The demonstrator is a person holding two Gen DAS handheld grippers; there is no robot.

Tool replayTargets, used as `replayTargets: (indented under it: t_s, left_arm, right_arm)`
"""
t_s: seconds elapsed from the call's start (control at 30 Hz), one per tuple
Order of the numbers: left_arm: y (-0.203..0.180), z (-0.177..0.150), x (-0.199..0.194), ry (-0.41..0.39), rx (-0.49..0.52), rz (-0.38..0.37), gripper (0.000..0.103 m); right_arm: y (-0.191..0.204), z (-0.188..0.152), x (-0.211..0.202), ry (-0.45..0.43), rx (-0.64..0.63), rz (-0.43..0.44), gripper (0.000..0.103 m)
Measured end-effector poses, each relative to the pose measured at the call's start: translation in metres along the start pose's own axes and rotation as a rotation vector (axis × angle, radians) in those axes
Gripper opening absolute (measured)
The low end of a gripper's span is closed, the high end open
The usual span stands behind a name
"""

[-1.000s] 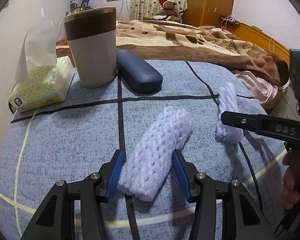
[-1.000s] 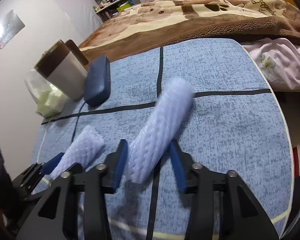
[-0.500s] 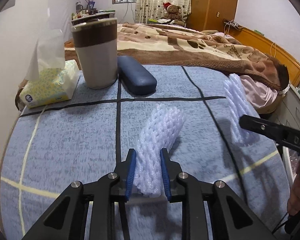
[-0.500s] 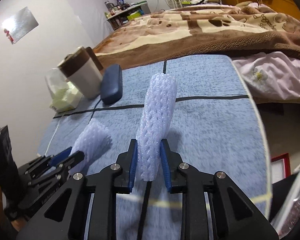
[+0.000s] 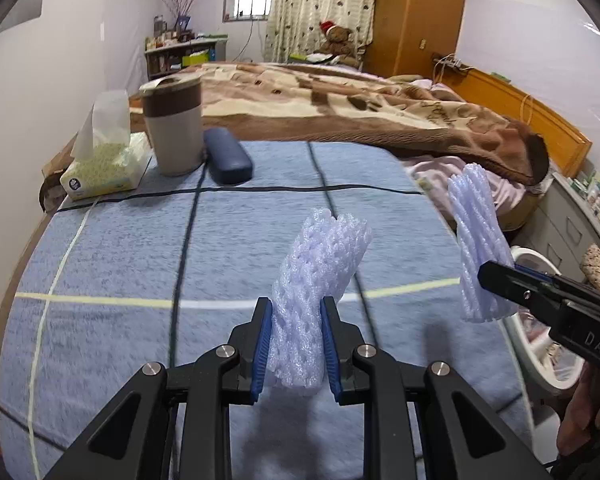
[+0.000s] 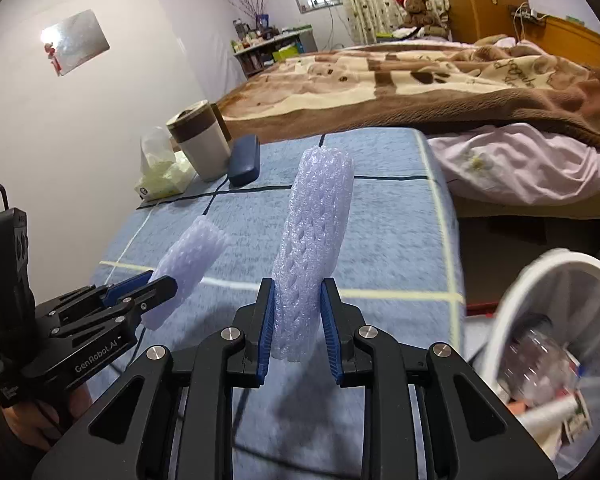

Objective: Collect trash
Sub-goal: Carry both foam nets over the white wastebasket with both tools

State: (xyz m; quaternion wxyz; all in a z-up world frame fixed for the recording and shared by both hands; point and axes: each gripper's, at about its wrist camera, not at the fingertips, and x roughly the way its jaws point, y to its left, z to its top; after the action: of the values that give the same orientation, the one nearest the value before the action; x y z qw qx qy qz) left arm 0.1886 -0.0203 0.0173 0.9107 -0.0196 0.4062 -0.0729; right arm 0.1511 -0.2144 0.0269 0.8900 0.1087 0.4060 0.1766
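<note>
L gripper (image 5: 293,346) clamped on short foam net (image 5: 318,280), R gripper (image 6: 298,334) clamped on long foam net (image 6: 314,248); both lifted above blue table cloth (image 5: 120,248). White bin (image 6: 512,300) just beside table edge, w/ bottle already inside. Both nets grabbed, not yet dropped; judged approx. half done.

A: Foam sleeve (image 5: 320,264) in the left gripper (image 5: 296,344): white plastic mesh, soft, knobbly. Second foam net (image 6: 312,240) likewise.

B: Gripper bodies matt black plastic, ribbed blue pads (image 6: 266,336), bright metal screws. Tablecloth (image 5: 140,264)?

A: Blue woven cloth, rough. Cup (image 5: 174,124) matt. Glasses case (image 5: 228,156) smooth, dull sheen. Blanket (image 6: 420,80) fleecy.
</note>
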Motion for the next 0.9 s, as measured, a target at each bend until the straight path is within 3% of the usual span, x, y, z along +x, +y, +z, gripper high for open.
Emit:
replayTargets:
  t_s: [0.43,0.9]
  left_arm:
    - [-0.071,-0.030,-0.038,-0.047,0.063,-0.076,0.025]
    - [-0.140,-0.043,-0.028,-0.015,0.174,-0.175,0.025]
  right_arm:
    - [-0.031,-0.037,-0.047,-0.054,0.062,-0.029,0.023]
    - [-0.077,-0.061,-0.072,-0.081,0.181,-0.102,0.023]
